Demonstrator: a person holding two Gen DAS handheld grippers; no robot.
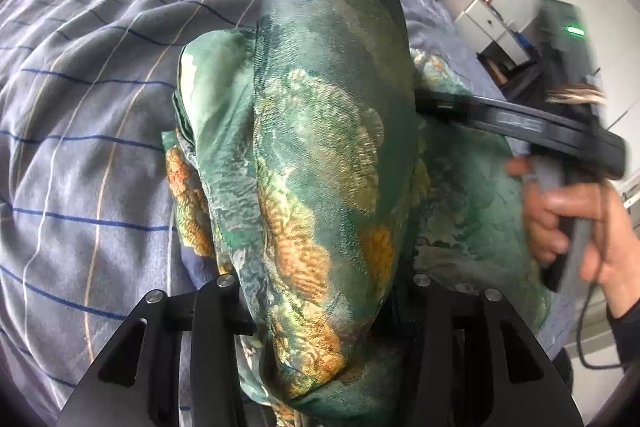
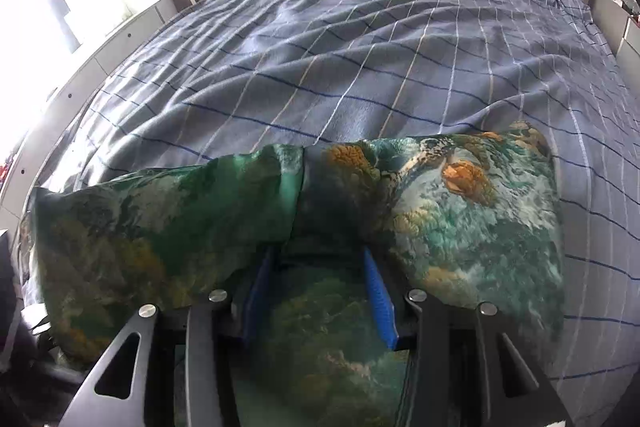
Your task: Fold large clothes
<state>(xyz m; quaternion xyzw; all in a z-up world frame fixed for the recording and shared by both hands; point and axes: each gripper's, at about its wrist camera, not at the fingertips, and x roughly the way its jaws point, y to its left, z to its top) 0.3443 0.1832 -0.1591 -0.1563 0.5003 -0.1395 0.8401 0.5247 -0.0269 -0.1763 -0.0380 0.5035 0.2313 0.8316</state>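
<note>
A green garment (image 1: 328,147) with orange and cream print lies bunched on the bed (image 1: 88,115), over a blue-grey checked cover. The left hand-held gripper (image 1: 320,315) has a thick fold of it draped over its fingers, so its opening cannot be told. The right hand-held gripper (image 2: 316,291) stands spread wide, with cloth lying between its 2 blue pads (image 2: 380,301).

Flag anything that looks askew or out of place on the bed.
The green garment is not flat: it is bunched and draped over both hand-held grippers, hiding the left one's fingers. The bedsheet is rumpled with diagonal wrinkles. No damage or spill shows.
</note>
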